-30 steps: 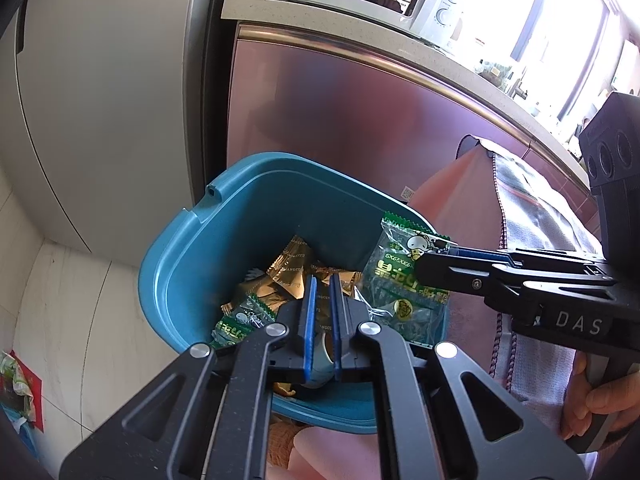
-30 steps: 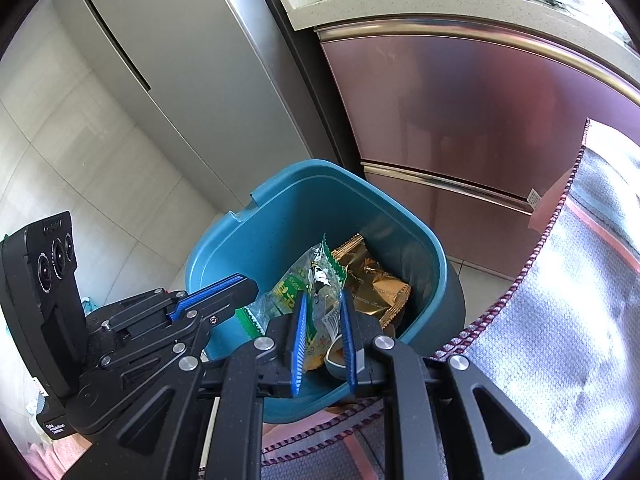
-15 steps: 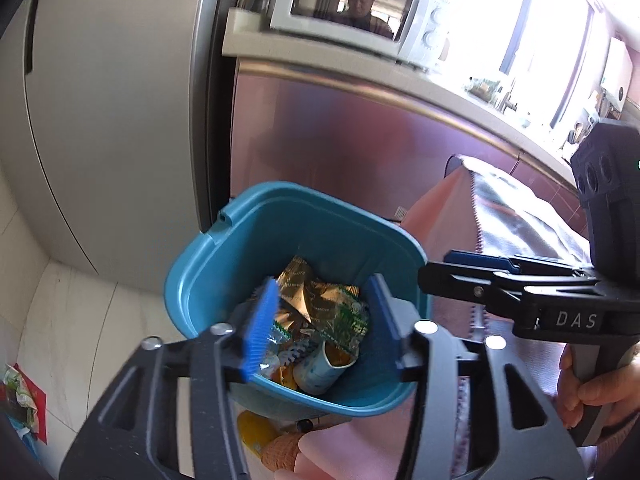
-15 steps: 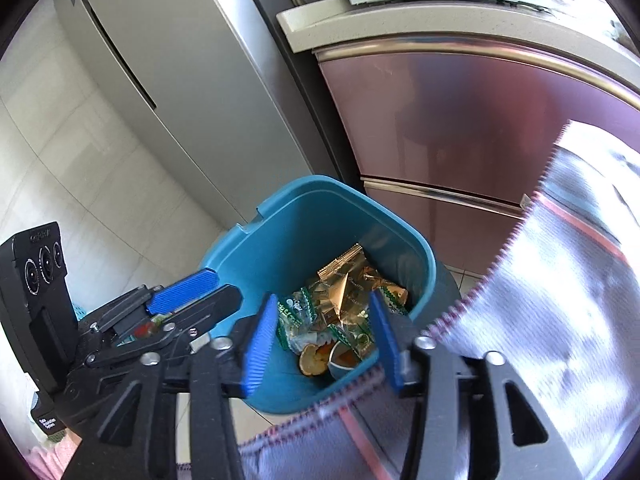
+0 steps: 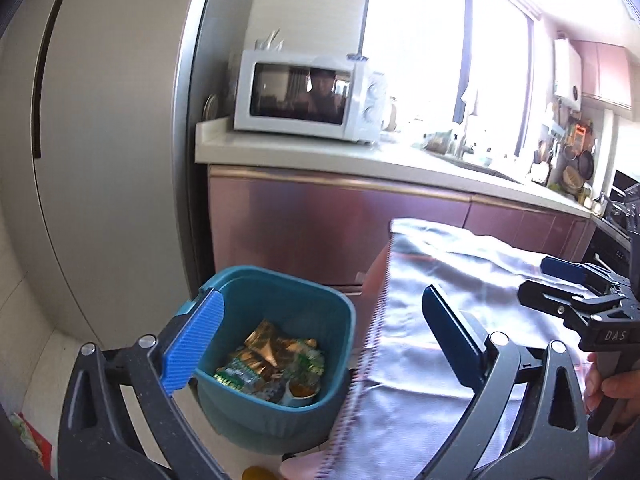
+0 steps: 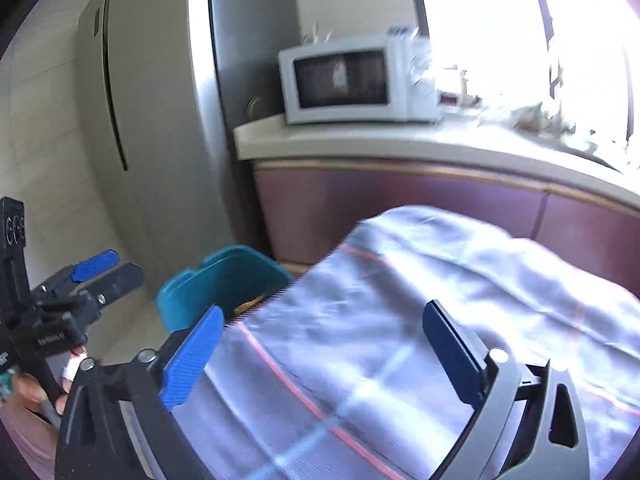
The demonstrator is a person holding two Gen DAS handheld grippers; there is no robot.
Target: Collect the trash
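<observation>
1. Trash, crumpled gold and green foil wrappers point(image 5: 267, 356) with a small cup, lay inside the teal plastic bin point(image 5: 280, 280) on the floor; labels were unreadable.
2. Grey cloth-covered table point(image 6: 400, 300) hid most of the bin in the right wrist view.
3. Left gripper point(image 5: 316, 340) and right gripper point(image 6: 324, 356) were opening wide, nothing between them.
4. White microwave point(image 5: 308, 96) stood behind on the counter.

The pale tiled floor point(image 5: 36, 344) carries a teal trash bin point(image 5: 276, 416) beside the cloth-covered table point(image 5: 440, 280).
</observation>
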